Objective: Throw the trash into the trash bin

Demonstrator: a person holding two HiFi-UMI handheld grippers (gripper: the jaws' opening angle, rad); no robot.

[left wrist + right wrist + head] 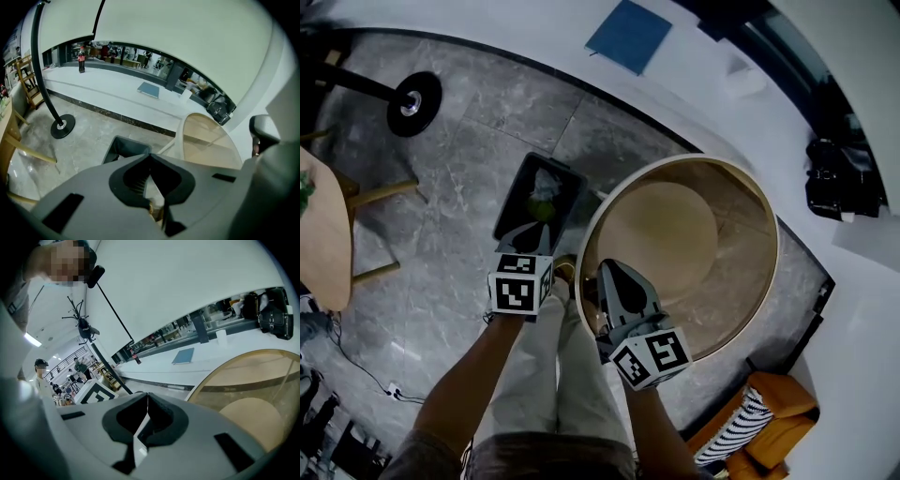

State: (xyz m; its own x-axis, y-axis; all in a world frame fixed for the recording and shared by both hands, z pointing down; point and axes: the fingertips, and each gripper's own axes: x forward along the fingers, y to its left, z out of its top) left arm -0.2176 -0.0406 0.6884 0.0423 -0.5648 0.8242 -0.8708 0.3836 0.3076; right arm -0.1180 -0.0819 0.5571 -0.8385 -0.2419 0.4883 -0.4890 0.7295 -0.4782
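A black rectangular trash bin (pixel 517 192) stands on the grey stone floor, with crumpled white trash (pixel 547 180) and a green piece (pixel 544 210) lying inside it. My left gripper (pixel 533 228) hangs just above the bin's near edge, jaws shut with nothing between them. In the left gripper view the left gripper (pixel 150 158) points down past the bin's rim (pixel 125 146). My right gripper (pixel 610 269) is to the right, over the rim of the round glass table (pixel 773 253), also shut and holding nothing. The right gripper (pixel 147 400) shows its jaws meeting in the right gripper view.
The round table (pixel 225 363) stands right beside the bin. A black stand base (pixel 414 102) sits on the floor at far left, near a wooden table and chair (pixel 326 234). A white bench behind carries a blue book (pixel 629 35) and a black bag (pixel 842 176). An orange seat (pixel 769 412) is at lower right.
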